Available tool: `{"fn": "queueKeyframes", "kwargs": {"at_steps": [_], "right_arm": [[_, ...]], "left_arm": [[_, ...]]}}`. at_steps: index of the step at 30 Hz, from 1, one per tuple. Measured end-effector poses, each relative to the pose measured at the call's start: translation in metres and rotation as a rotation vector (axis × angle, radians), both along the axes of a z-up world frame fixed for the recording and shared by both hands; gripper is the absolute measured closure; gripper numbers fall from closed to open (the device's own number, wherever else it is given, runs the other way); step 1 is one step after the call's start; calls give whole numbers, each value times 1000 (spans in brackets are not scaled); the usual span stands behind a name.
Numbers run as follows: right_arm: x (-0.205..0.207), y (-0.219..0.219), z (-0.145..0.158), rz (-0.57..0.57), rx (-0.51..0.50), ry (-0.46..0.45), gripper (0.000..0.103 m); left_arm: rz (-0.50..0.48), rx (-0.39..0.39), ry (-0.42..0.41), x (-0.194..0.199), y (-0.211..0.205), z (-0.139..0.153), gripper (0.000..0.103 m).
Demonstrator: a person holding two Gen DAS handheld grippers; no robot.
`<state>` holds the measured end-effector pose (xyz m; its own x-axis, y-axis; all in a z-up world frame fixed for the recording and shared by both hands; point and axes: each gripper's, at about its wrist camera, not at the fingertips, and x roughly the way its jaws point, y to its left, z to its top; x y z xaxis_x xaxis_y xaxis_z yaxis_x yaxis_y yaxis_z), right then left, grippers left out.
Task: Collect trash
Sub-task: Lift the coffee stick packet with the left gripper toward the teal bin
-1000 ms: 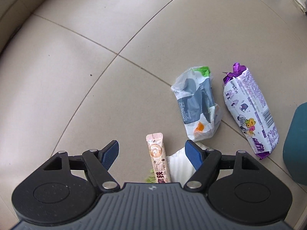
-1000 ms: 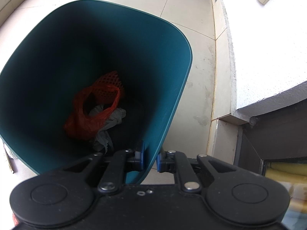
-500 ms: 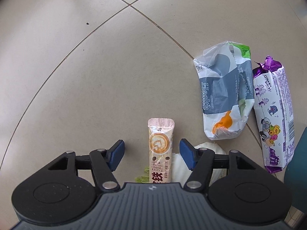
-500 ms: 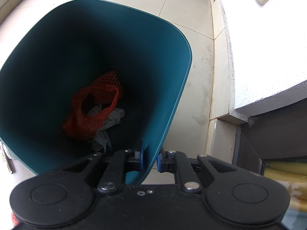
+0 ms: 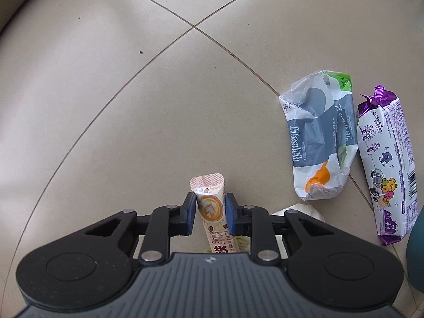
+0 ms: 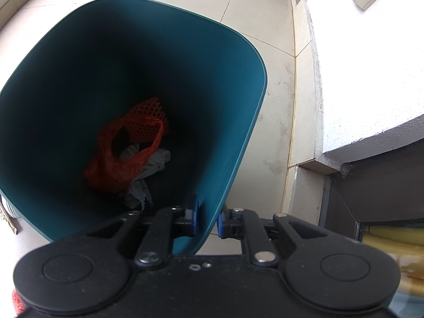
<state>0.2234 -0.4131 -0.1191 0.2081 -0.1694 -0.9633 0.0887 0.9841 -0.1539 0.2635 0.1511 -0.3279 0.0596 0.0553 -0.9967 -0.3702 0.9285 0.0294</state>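
A beige coffee stick sachet lies on the tiled floor between the blue pads of my left gripper. The jaws are closing and both pads touch the sachet's sides. To the right lie a grey-and-white "Health" bag, a purple snack wrapper and a white crumpled paper, partly hidden by the gripper. My right gripper is shut on the near wall of the teal bin. A red plastic bag, red netting and grey tissue lie in the bin.
The bin's side shows at the right edge of the left wrist view, close to the purple wrapper. A white stone ledge and a dark cabinet opening stand to the right of the bin. Beige floor tiles stretch to the left.
My left gripper came down over the sachet and its jaws narrowed from wide apart to touching the sachet's sides. The right gripper and the bin have not moved.
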Motion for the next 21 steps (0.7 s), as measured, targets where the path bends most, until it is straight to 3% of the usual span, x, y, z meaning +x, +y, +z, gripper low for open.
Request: {"fn": "queueKeyframes", "kwargs": {"at_steps": [5,15,21], "right_arm": [[-1,-1,0,1,1,-3,90],[-1,0,0,4,1,-3,90],[0,1,-1,9,0,-3,90]], "left_arm": [[-59,33,-54,-1,-11,35,82],[-225,20,-201,15,-41,129,88],[-255,-31,-256,22,-47,171,97]]}}
